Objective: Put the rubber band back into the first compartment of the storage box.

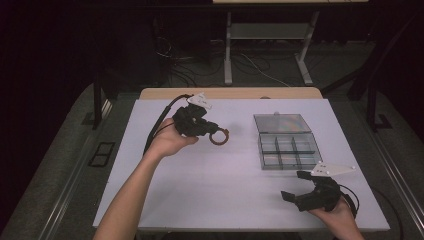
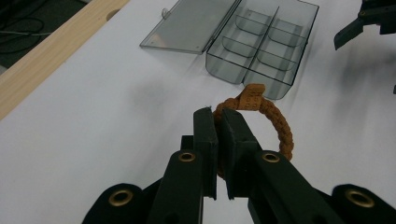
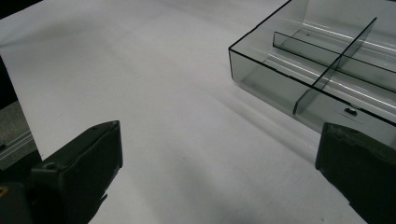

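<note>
A brown braided bracelet [image 1: 219, 136] hangs above the white table, pinched by my left gripper [image 1: 210, 129], which is shut on its band. In the left gripper view the bracelet [image 2: 275, 122] curves out to the right of the closed jaws of that gripper [image 2: 217, 117]. A clear divided box [image 1: 288, 150] with its lid [image 1: 280, 122] folded open lies to the right of the bracelet. My right gripper [image 1: 295, 186] rests near the table's front right, jaws wide apart and empty, and the box [image 3: 327, 70] lies just ahead of it in the right gripper view.
The white sheet [image 1: 210, 190] covers a wooden table [image 1: 230, 93]. Metal desk legs and cables [image 1: 250, 65] stand on the floor beyond the far edge. The other gripper [image 2: 369, 21] shows at the top right of the left gripper view.
</note>
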The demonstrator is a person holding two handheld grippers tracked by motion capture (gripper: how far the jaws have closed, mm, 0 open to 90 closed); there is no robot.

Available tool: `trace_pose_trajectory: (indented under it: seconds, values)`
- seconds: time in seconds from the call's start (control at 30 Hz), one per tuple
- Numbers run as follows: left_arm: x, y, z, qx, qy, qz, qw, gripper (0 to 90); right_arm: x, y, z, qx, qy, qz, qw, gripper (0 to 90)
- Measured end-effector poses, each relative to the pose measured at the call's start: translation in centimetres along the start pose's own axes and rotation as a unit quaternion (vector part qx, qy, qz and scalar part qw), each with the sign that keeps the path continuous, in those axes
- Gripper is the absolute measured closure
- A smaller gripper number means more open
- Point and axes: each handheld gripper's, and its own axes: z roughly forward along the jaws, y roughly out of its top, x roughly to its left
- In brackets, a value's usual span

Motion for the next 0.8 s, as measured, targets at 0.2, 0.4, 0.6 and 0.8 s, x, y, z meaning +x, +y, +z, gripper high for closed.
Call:
trace_pose_trajectory:
  seconds: [0.2,0.4,0.6,0.8]
  values:
    - [-0.2,0.8,1.2,-0.001,-0.005,0.004,1.0000,83.5,0.0,0.0,0.0,0.000,0.000,0.001,1.0000,0.8]
    - [-0.5,1.6,2.6,0.000,-0.011,0.013,0.9999,83.5,0.0,0.0,-0.1,-0.001,0.000,0.000,1.0000,0.8]
    - [-0.9,2.2,3.8,-0.006,-0.015,0.016,0.9997,83.4,-0.1,-0.1,-0.2,-0.003,-0.002,-0.002,1.0000,0.8]
    - [-1.2,2.5,5.1,-0.011,-0.016,0.013,0.9997,83.4,0.0,-0.1,-0.2,-0.003,-0.002,0.001,1.0000,0.8]
